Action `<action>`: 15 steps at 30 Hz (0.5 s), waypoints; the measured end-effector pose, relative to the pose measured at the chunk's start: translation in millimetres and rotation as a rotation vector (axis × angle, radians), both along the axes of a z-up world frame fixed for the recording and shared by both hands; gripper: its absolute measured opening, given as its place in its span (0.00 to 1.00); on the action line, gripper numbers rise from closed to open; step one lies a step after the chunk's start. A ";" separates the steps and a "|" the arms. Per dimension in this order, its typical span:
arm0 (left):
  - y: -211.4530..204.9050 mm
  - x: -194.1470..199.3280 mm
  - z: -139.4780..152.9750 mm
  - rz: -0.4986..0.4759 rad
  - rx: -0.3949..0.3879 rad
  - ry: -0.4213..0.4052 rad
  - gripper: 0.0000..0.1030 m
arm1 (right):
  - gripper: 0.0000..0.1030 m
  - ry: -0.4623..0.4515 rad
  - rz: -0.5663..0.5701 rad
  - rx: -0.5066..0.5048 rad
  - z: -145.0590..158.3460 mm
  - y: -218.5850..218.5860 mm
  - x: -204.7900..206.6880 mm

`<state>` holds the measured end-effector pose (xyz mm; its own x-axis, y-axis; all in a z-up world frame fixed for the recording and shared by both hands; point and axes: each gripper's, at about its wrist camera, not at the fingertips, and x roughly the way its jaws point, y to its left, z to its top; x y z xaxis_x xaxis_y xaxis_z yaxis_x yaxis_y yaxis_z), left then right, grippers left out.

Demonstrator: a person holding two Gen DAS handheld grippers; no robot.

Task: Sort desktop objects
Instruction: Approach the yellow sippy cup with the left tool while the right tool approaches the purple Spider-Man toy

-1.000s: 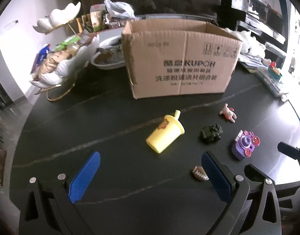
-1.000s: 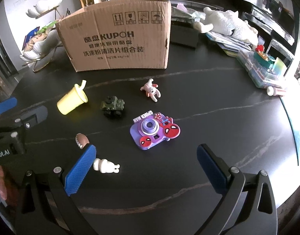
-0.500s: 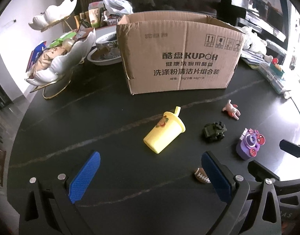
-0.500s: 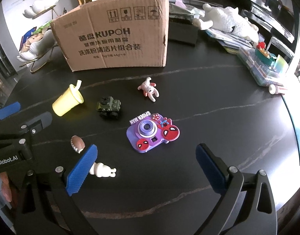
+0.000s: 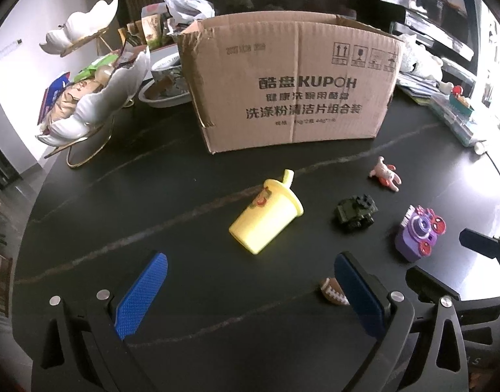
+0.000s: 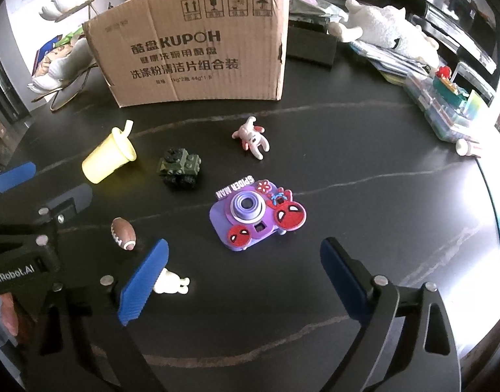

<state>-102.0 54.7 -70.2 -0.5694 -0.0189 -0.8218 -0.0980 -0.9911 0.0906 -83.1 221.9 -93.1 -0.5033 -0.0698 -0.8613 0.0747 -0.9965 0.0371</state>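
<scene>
Right fingers [image 6: 344,274] are closing, nothing gripped; camera [image 6: 257,218] lies ahead between them. Left fingers [image 5: 142,294] are spread, bare counter [image 5: 217,287] between.

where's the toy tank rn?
In the right wrist view the toy tank sits on the black table left of centre, between the tipped yellow cup and the pink-and-white figurine, in front of the cardboard box.

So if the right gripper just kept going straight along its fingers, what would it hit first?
Most likely the purple toy camera, which lies straight ahead of the right gripper. Its jaws are closing with nothing between them yet. Depth is hard to judge, so it could meet bare table just short of the camera.
</scene>
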 end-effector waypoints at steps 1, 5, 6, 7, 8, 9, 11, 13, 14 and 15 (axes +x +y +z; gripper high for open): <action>-0.5 -1.9 0.2 0.002 -0.001 0.002 0.96 | 0.88 -0.002 0.000 -0.001 -1.2 0.1 -1.4; -0.6 -11.0 -3.0 0.002 -0.002 -0.003 0.92 | 0.85 -0.011 0.002 0.001 -4.8 -1.2 -6.4; -0.8 -12.6 -4.0 0.004 -0.003 -0.003 0.92 | 0.85 -0.011 0.004 0.003 -5.6 -1.3 -7.3; -0.9 -13.8 -4.9 0.008 -0.006 -0.003 0.92 | 0.85 -0.012 0.006 0.005 -6.2 -1.3 -8.3; -0.9 -15.1 -5.9 0.012 -0.010 -0.002 0.92 | 0.85 -0.012 0.007 0.009 -6.8 -1.6 -9.0; -0.8 -16.3 -7.0 0.016 -0.012 -0.002 0.92 | 0.85 -0.012 0.009 0.012 -7.4 -1.9 -9.8; -0.6 -19.0 -10.0 0.018 -0.014 -0.008 0.92 | 0.85 -0.014 0.012 0.016 -8.7 -2.4 -11.0; -0.4 -21.5 -12.9 0.019 -0.017 -0.012 0.92 | 0.84 -0.016 0.015 0.022 -10.4 -3.6 -12.7; -0.2 -22.4 -14.0 0.019 -0.020 -0.013 0.92 | 0.83 -0.015 0.018 0.028 -11.1 -4.1 -13.3; 0.2 -23.3 -15.3 0.018 -0.022 -0.014 0.92 | 0.82 -0.014 0.021 0.035 -11.7 -4.9 -13.7</action>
